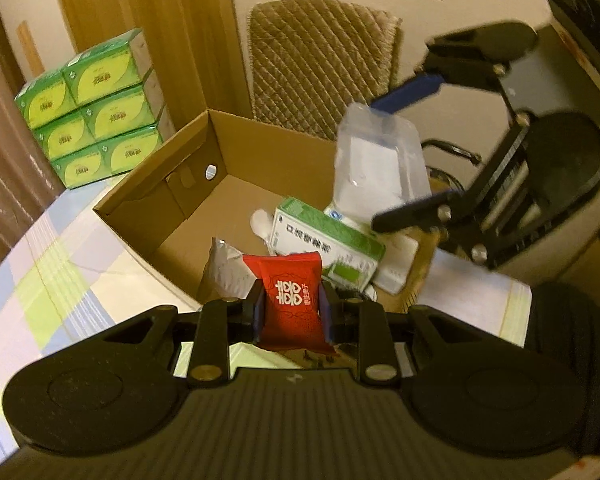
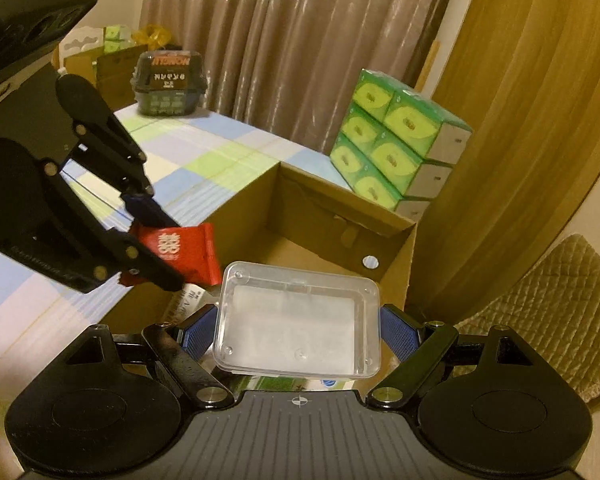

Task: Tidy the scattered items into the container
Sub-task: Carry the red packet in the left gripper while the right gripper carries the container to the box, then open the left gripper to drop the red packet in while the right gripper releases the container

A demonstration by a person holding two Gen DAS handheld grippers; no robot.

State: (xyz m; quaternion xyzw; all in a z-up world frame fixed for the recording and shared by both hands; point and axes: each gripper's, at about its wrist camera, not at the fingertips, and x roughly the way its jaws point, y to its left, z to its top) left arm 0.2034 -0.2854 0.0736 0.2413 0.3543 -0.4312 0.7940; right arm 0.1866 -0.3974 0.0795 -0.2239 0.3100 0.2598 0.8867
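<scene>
Reading "MONCHI" on tub (image 2: 168, 82)

A tabletop (image 2: 204, 152) covered in a cloth checked pale blue, green and white carries an open brown cardboard box (image 1: 152, 200). Just beyond the box's far corner stands a wrapped stack of green tissue boxes (image 2: 392, 152), close to it but whether touching cannot be told. Well apart, at the far edge, sits a dark lidded tub (image 2: 168, 84).
</scene>
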